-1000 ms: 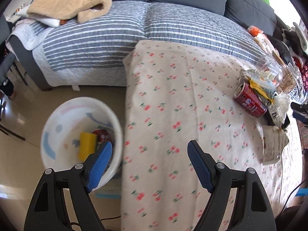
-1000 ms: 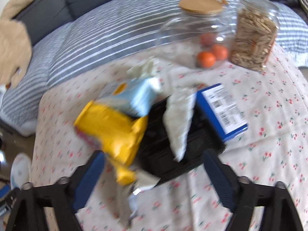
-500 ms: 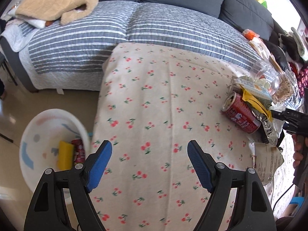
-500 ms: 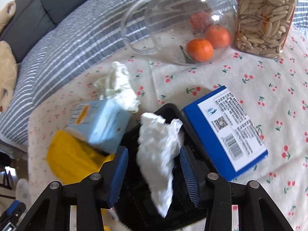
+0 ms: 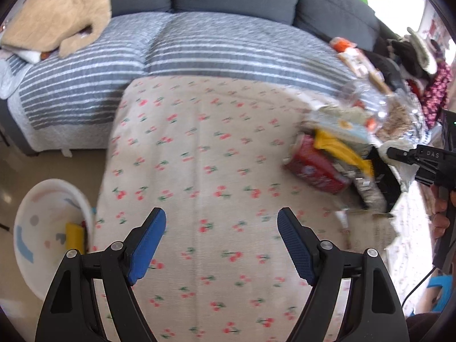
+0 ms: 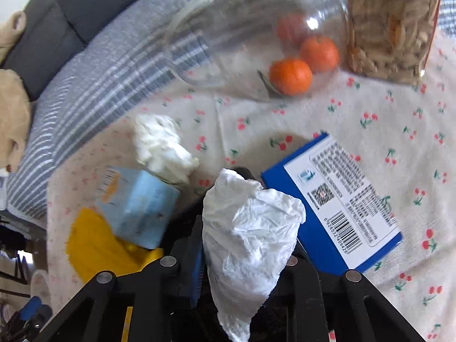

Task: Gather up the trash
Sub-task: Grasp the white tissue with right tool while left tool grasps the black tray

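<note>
Tissue point(image 6: 248, 236), crumpled, sits between the closing jaws of the right gripper point(image 6: 245, 259) above a black tray point(image 6: 185, 222), taken first as loose trash; left gripper point(image 5: 221, 245) hangs open and empty over the surface point(image 5: 199, 156), near the bin point(image 5: 42, 222).

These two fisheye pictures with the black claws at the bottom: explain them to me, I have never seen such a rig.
No robot here: a person carries a hand-held gripper in each hand, each with a camera looking along its two blue-padded fingers.

The left view shows the left hand-held gripper, open and empty above the cherry-print tablecloth. A white bin stands on the floor beside it, and a red can lies in the litter pile.

The right view looks down at that pile. The right hand-held gripper is closing, with a crumpled white tissue between its fingers. Around it lie a blue box, a light blue carton, a yellow wrapper and another tissue wad; behind, tangerines sit in a glass jar.
</note>
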Demonstrator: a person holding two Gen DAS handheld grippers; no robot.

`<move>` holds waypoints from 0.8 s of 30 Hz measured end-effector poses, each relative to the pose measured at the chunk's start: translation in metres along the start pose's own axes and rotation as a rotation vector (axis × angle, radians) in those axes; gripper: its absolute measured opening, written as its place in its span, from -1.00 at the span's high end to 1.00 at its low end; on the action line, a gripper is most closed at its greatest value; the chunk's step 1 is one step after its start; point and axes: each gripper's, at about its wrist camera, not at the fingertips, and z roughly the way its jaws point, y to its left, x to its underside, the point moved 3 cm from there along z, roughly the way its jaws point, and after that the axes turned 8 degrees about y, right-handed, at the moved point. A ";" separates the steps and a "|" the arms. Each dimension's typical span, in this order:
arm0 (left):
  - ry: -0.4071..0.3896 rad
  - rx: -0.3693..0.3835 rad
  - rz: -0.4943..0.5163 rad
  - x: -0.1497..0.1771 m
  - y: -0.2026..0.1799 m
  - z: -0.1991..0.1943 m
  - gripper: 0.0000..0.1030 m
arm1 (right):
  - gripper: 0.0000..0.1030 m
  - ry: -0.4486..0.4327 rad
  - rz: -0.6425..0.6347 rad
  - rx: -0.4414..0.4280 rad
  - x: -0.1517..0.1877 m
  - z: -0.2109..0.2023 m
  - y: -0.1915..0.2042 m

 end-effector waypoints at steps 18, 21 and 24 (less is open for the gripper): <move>0.058 0.096 0.573 -0.008 -0.238 0.007 -0.61 | 0.50 -0.078 0.037 0.028 0.045 -0.102 -0.055; 0.122 0.108 0.611 -0.012 -0.261 0.030 -0.61 | 0.50 -0.077 0.059 0.029 0.051 -0.111 -0.074; 0.193 0.072 0.624 -0.016 -0.276 0.054 -0.61 | 0.50 -0.082 0.072 0.022 0.054 -0.120 -0.087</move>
